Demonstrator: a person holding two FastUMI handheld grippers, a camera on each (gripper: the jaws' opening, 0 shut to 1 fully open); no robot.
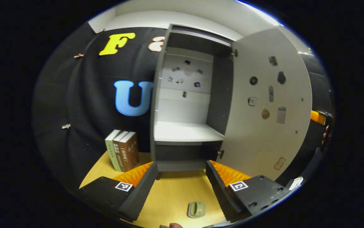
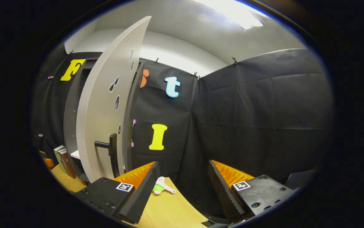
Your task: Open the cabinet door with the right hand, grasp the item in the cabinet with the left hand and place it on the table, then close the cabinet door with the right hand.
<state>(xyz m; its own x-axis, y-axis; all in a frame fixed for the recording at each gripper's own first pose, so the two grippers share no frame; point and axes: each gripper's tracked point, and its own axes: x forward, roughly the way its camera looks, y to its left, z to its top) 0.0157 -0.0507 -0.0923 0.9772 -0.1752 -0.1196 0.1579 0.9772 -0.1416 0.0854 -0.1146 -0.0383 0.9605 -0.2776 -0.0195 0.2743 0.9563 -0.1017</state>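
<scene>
Standing wide open in the left gripper view: the cabinet (image 1: 185, 104), its door (image 1: 264, 104) swung out to the right with small stickers scattered over the inner face. Inside, a pale shelf (image 1: 186, 131) with nothing resting on it, more stickers on the back panel above. Just left of the cabinet, a few books (image 1: 123, 150) upright on the yellow wooden worktop (image 1: 175, 193). Low in that view, between the spread fingers of the left gripper (image 1: 180, 186) and nearer the camera than their tips, a small grey-green item (image 1: 196, 209) lying flat on the worktop, touched by neither finger. Fingers parted wide, holding nothing. At the far right edge, part of a hand beside an orange piece of the other tool.

Seen from the right gripper view: the door (image 2: 106, 104) edge-on and curving upward, a dark lever handle (image 2: 106, 145) sticking out near its lower part, the cabinet body (image 2: 71, 117) behind it, books (image 2: 63, 160) at its foot. Right gripper (image 2: 185, 186) fingers spread wide as well, gripping nothing, well short of the handle. On the worktop (image 2: 169, 212) just beyond the left finger's tip, a small green and white object (image 2: 161, 188), what it is too small to tell.
</scene>
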